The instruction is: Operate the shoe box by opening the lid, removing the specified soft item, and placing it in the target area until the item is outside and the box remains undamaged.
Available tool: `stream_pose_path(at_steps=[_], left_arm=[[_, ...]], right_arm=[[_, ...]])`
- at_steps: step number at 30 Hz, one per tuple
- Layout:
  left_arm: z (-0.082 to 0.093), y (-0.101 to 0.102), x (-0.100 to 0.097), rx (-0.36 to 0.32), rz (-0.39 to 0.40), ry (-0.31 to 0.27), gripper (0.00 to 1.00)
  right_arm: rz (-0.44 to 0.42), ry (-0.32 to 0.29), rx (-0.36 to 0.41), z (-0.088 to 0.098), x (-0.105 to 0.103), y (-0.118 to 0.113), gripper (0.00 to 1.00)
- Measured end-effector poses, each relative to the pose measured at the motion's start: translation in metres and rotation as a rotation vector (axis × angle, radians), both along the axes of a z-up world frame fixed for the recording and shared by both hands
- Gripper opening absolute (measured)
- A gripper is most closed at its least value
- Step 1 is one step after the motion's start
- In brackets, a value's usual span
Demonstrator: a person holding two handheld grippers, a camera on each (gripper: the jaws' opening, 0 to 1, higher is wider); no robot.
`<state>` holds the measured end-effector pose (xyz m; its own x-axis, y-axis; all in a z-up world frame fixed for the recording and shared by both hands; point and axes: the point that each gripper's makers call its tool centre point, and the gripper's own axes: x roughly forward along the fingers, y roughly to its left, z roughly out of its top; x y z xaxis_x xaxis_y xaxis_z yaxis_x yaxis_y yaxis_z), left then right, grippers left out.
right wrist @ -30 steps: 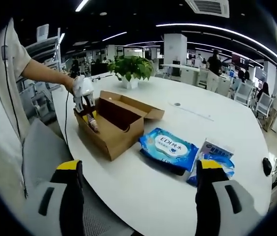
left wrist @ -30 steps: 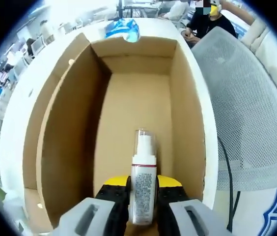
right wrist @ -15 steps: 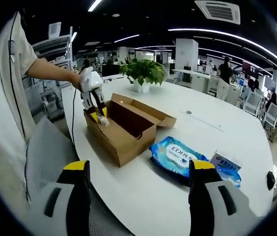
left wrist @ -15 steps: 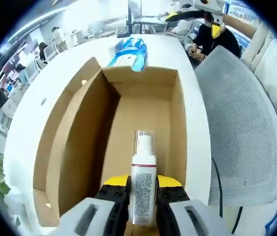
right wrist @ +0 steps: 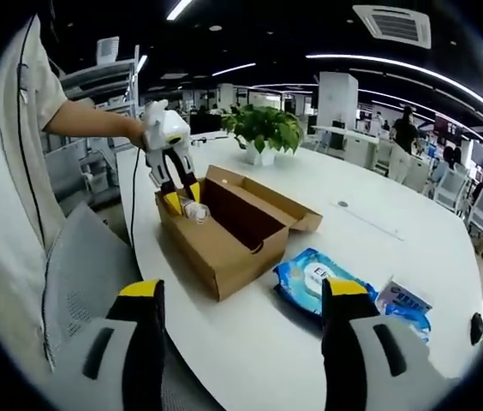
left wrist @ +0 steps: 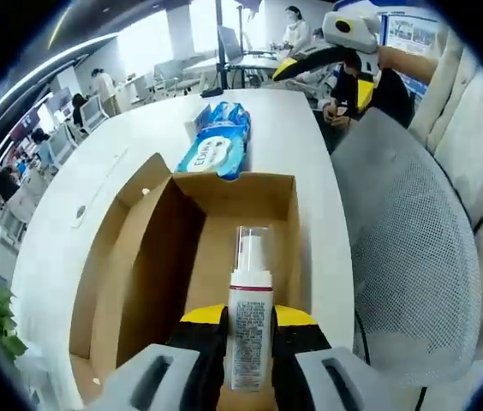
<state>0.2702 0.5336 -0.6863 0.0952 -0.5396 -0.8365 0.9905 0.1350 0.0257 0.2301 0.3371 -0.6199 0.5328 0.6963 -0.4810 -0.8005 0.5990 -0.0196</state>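
Left tool (left wrist: 248, 342) clamps spray bottle (left wrist: 249, 321) above box (left wrist: 152, 257); right tool (right wrist: 237, 330) wide, empty.

Left gripper (right wrist: 181, 204) holds a bottle (right wrist: 194, 211) above the open box (right wrist: 224, 231).

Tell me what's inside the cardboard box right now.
The cardboard box shows bare brown floor and walls. The spray bottle, clamped in the left gripper, hangs over its near end. The floor beneath the bottle and gripper is covered, so I can't tell what lies there.
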Motion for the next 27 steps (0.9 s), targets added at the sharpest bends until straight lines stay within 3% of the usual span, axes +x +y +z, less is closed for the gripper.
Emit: stream_pose_path(at_steps=[13, 27], left_arm=[[0.019, -0.044, -0.020, -0.116, -0.064, 0.017, 0.18], [0.024, -0.076, -0.044, -0.174, -0.138, 0.053, 0.18]], right_arm=[[0.098, -0.029, -0.001, 0.004, -0.004, 0.030, 0.59], [0.170, -0.038, 0.007, 0.004, -0.011, 0.050, 0.52]])
